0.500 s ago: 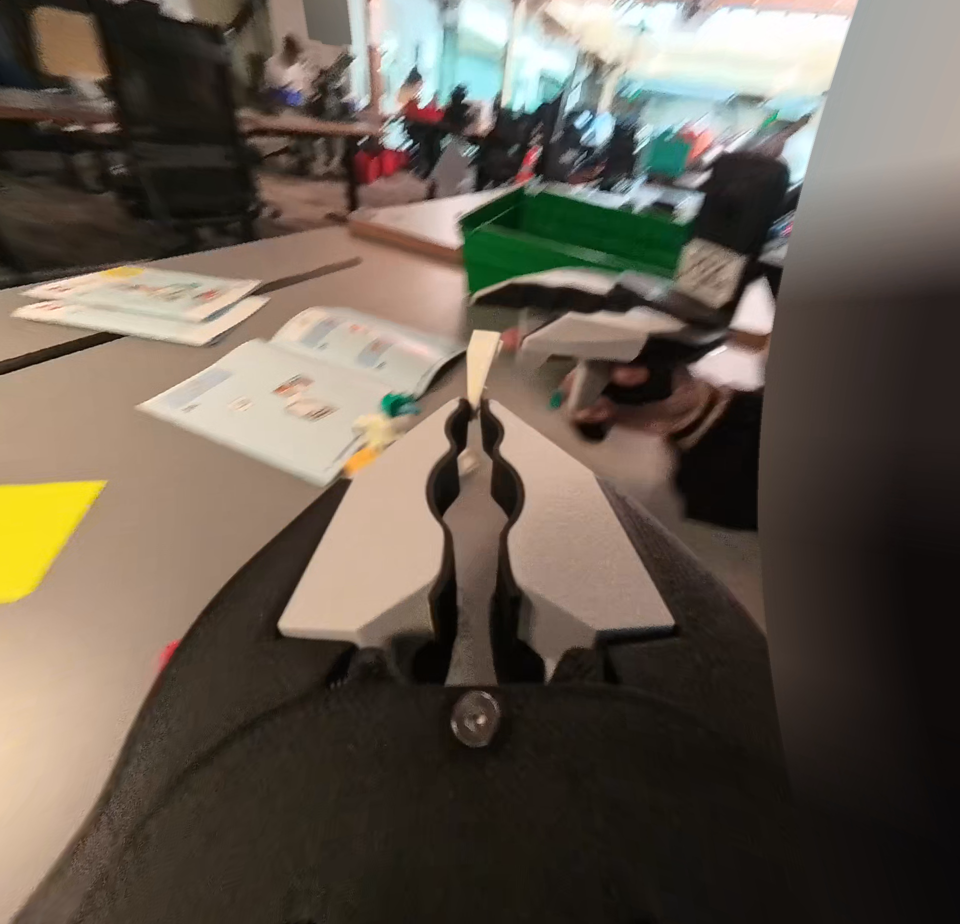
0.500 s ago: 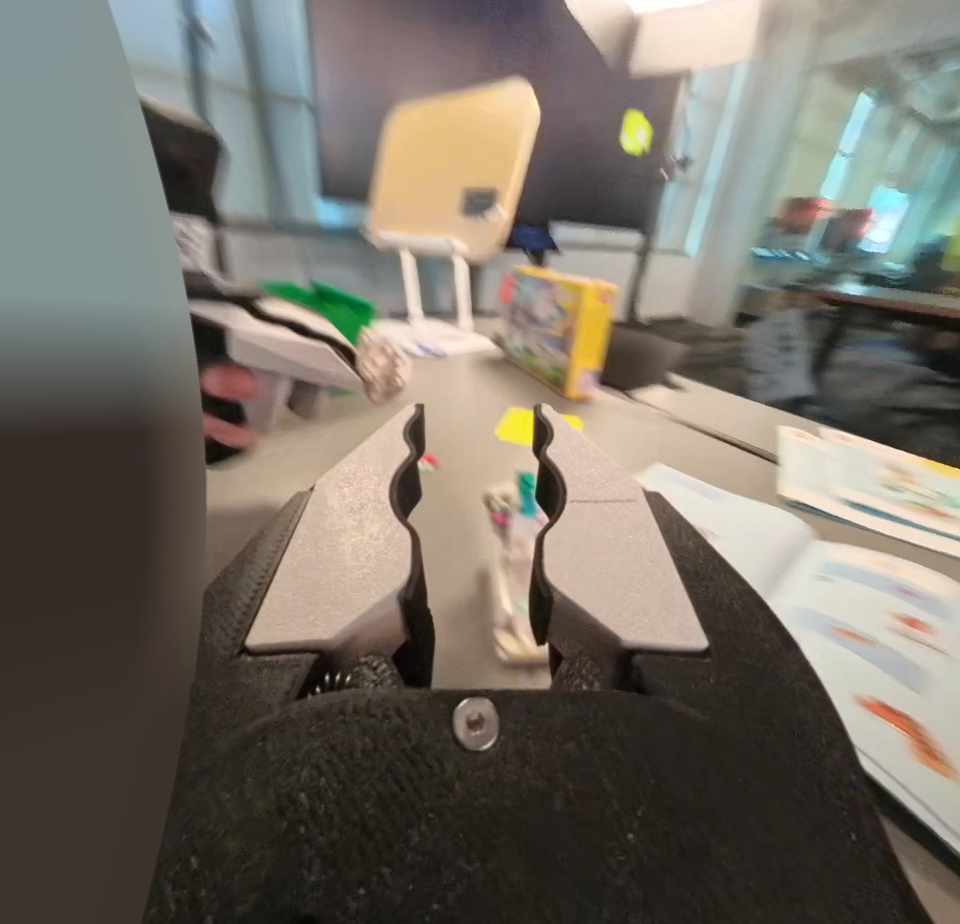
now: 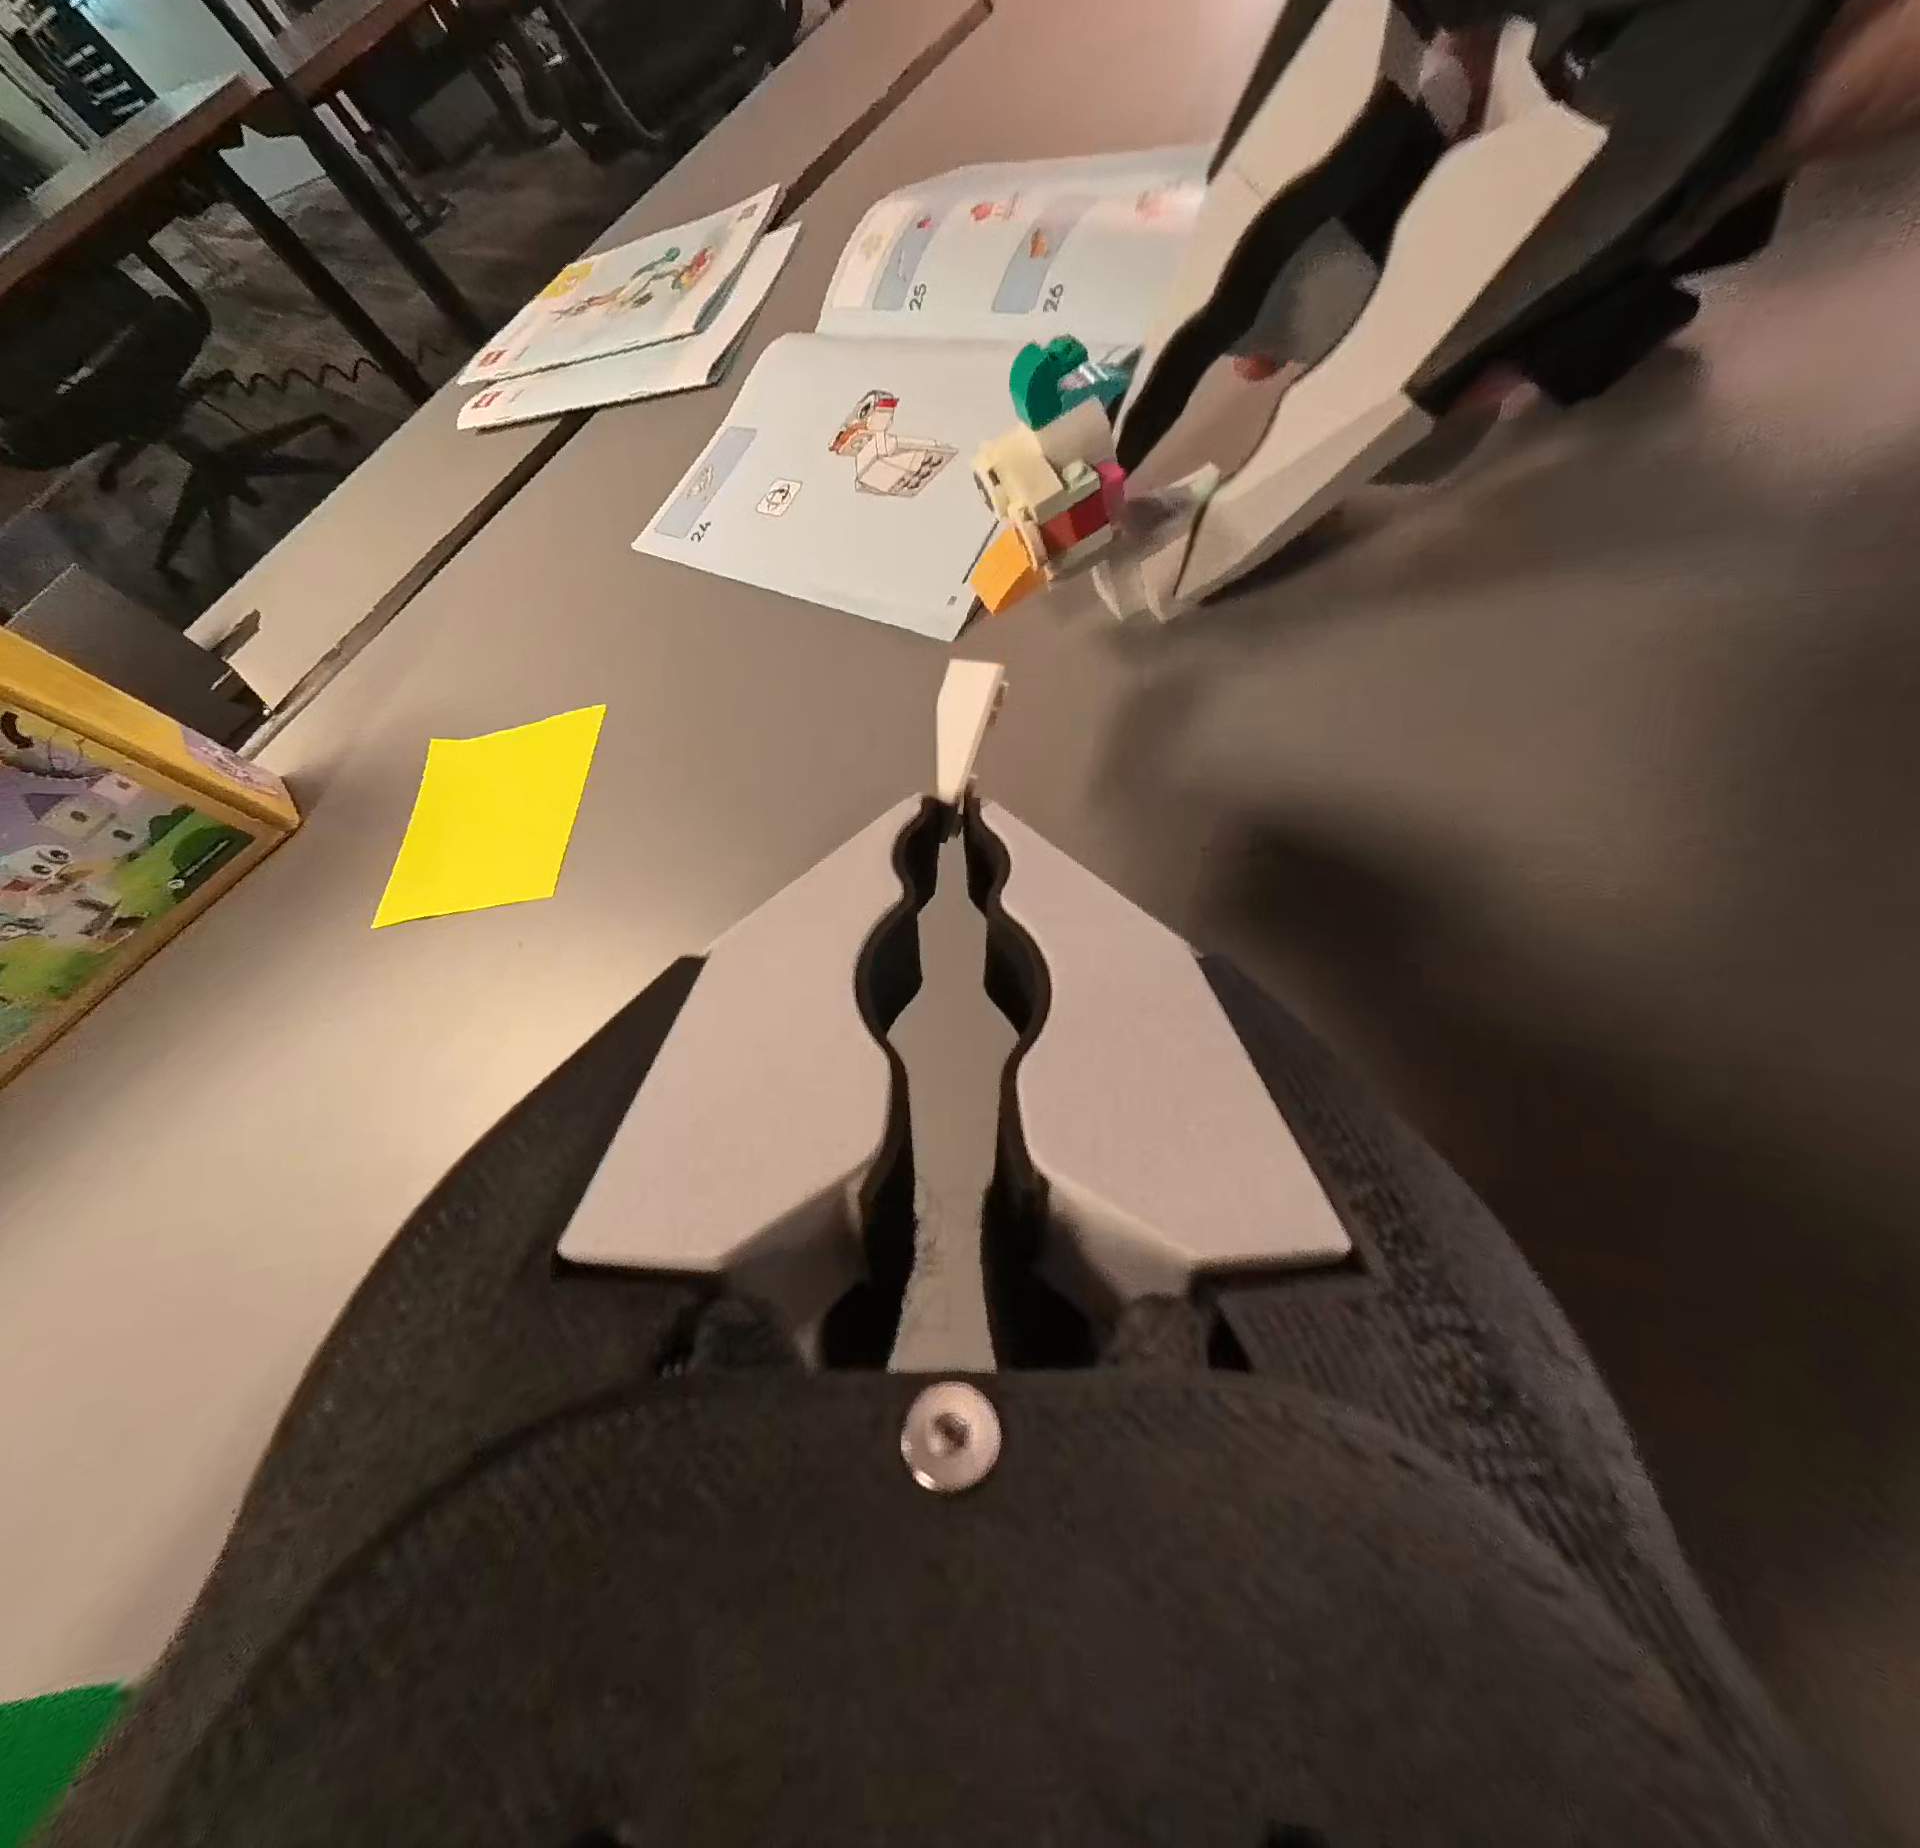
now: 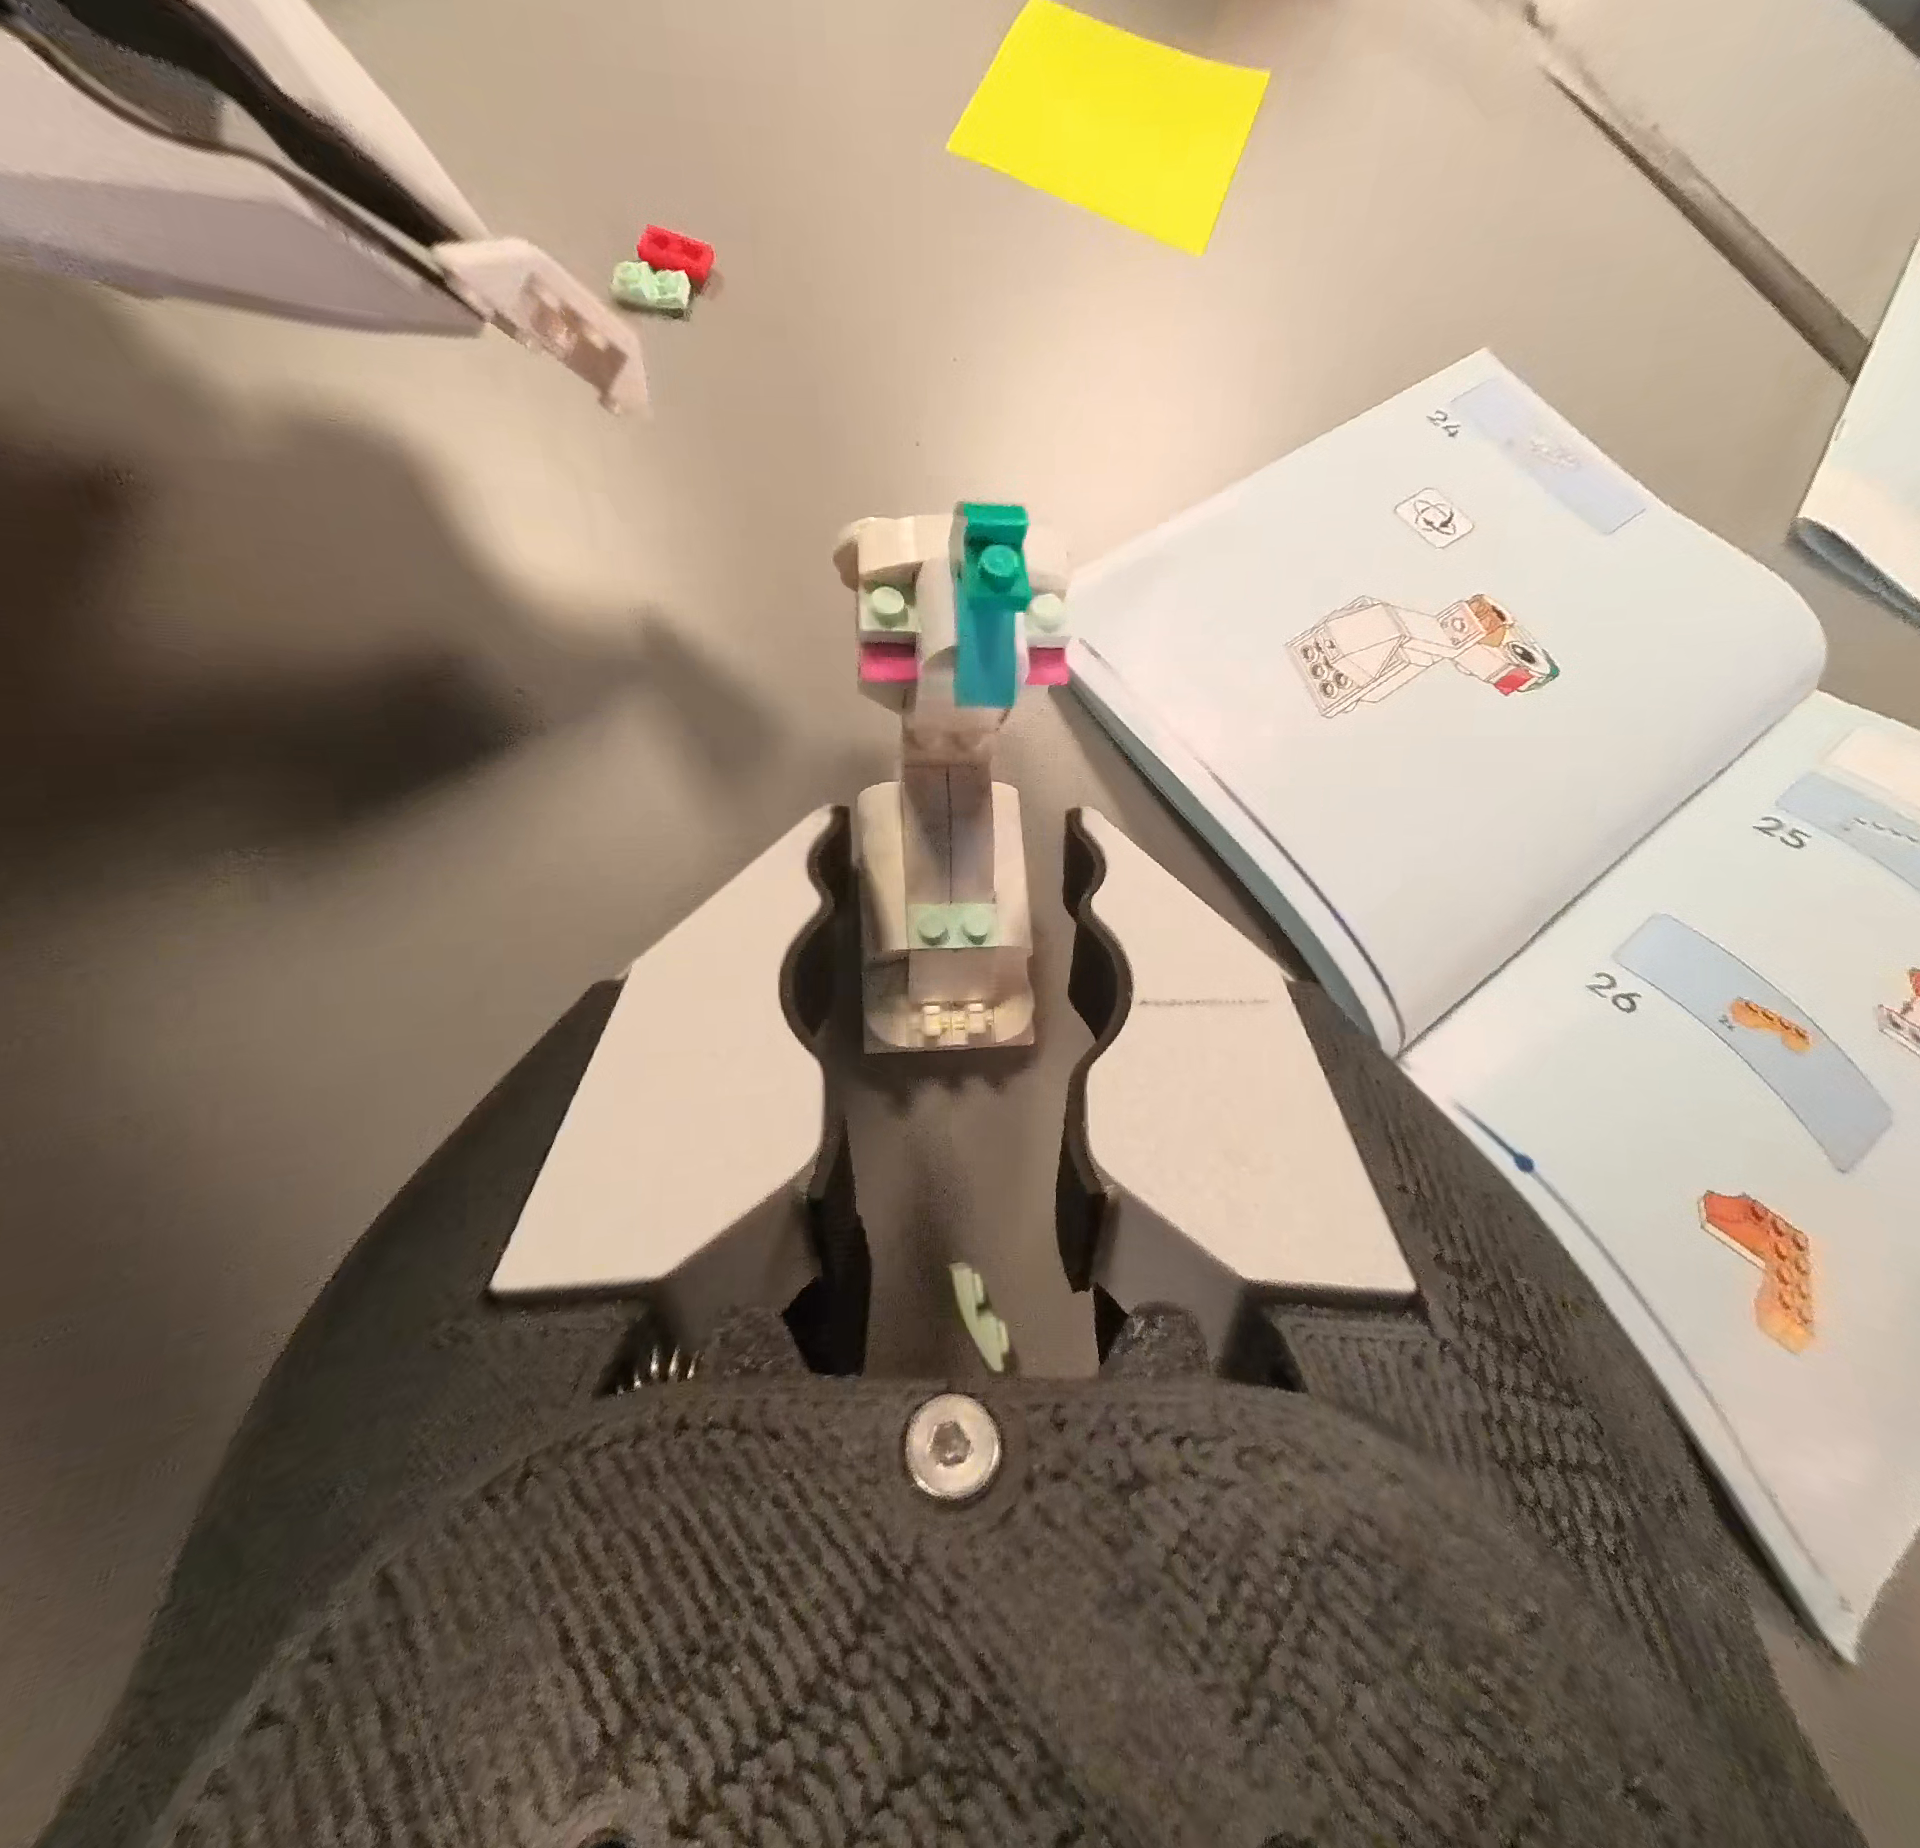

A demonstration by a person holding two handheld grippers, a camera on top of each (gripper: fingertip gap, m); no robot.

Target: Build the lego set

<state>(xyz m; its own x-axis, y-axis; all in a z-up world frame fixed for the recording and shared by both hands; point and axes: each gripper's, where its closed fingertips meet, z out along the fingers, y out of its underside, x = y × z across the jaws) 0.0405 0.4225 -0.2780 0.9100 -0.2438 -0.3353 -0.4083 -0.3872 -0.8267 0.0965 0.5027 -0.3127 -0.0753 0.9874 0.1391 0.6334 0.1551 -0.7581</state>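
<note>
Grey table (image 3: 312,1123) surface is carrying everything under inspection, with dark chairs and further tables standing behind it.

My left gripper (image 3: 948,811) is clenching a thin white lego piece (image 3: 966,728) at its very tips; the piece is sticking up and forward above the table. Beyond it, a yellow paper square (image 3: 488,822) is lying flat to the left, and a yellow-edged box (image 3: 104,842) is sitting at the far left edge. An open instruction booklet (image 3: 831,489) is lying further out, with two more booklets (image 3: 623,312) stacked beside it.

My right gripper (image 4: 951,832) is standing with its fingers parted around the base of the lego model (image 4: 951,718), a white body with pale green, pink and teal parts. Whether the fingers are touching the model's sides I cannot tell; a narrow gap is showing on the right side. The model is resting on the table just beside the booklet's left page. A small pale green piece (image 4: 977,1315) is lying between the fingers near the gripper's body. Further out, a red brick (image 4: 675,248) and a pale green brick (image 4: 652,290) are lying touching each other, near the white piece held by my left gripper.
</note>
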